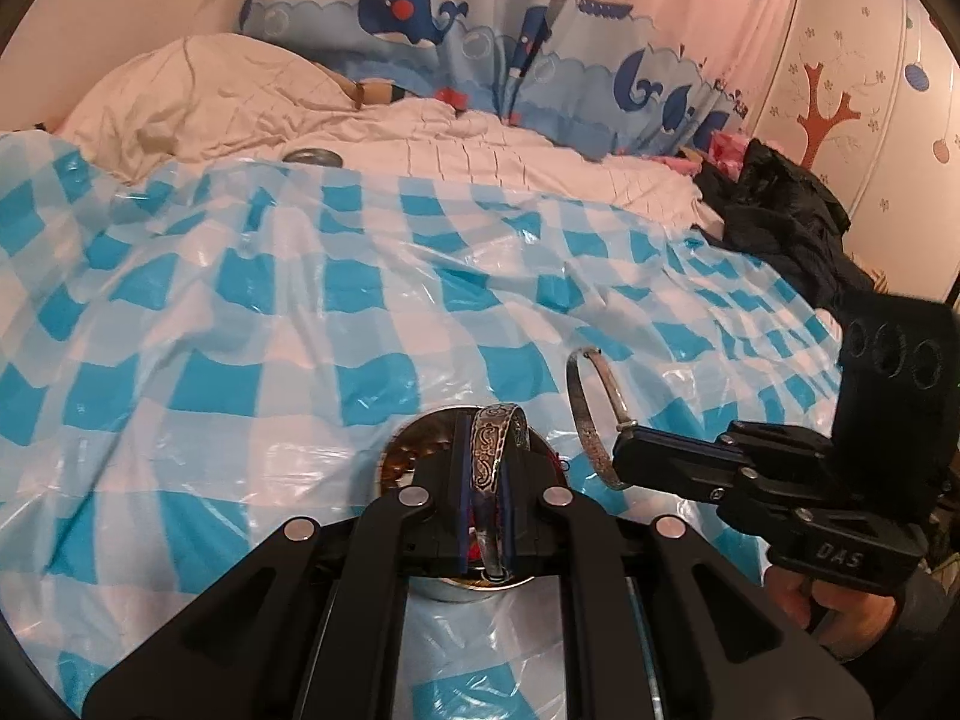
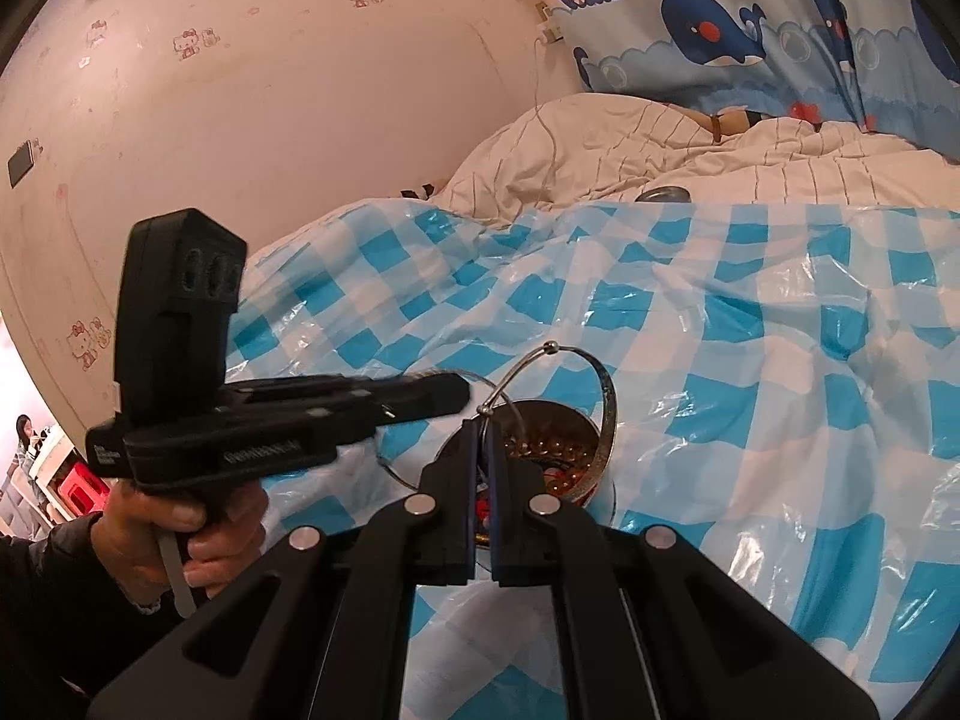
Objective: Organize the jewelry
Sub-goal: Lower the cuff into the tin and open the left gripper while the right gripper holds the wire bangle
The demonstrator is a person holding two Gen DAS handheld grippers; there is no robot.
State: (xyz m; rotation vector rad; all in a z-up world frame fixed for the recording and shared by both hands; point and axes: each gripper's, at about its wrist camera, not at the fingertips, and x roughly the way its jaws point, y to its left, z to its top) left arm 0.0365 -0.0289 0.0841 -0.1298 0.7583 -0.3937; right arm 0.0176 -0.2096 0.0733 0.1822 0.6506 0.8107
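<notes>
In the left wrist view, the left gripper (image 1: 486, 480) was clenched on an engraved silver bangle (image 1: 498, 450), whose patterned band stood upright between the blue pads. Directly beneath it sat a round metal bowl (image 1: 420, 438) on the blue-and-white checked plastic sheet (image 1: 240, 312) spread over the bed. To the right, the right gripper (image 1: 624, 450) pinched a thin silver bangle (image 1: 585, 414) at its clasp, the hoop hanging just beside the bowl's rim. A hand (image 1: 804, 600) gripped that tool's handle. A black garment (image 1: 792, 222) lay at the sheet's far right edge.

In the right wrist view, the right gripper (image 2: 483, 456) was clamped on the thin silver bangle (image 2: 603, 414), which arched above the metal bowl (image 2: 576, 450) holding brownish beads (image 2: 552, 450). The left gripper (image 2: 462, 393) reached in from the left, blurred, its tips over the bowl's far rim. The hand (image 2: 180, 528) held its grip.
</notes>
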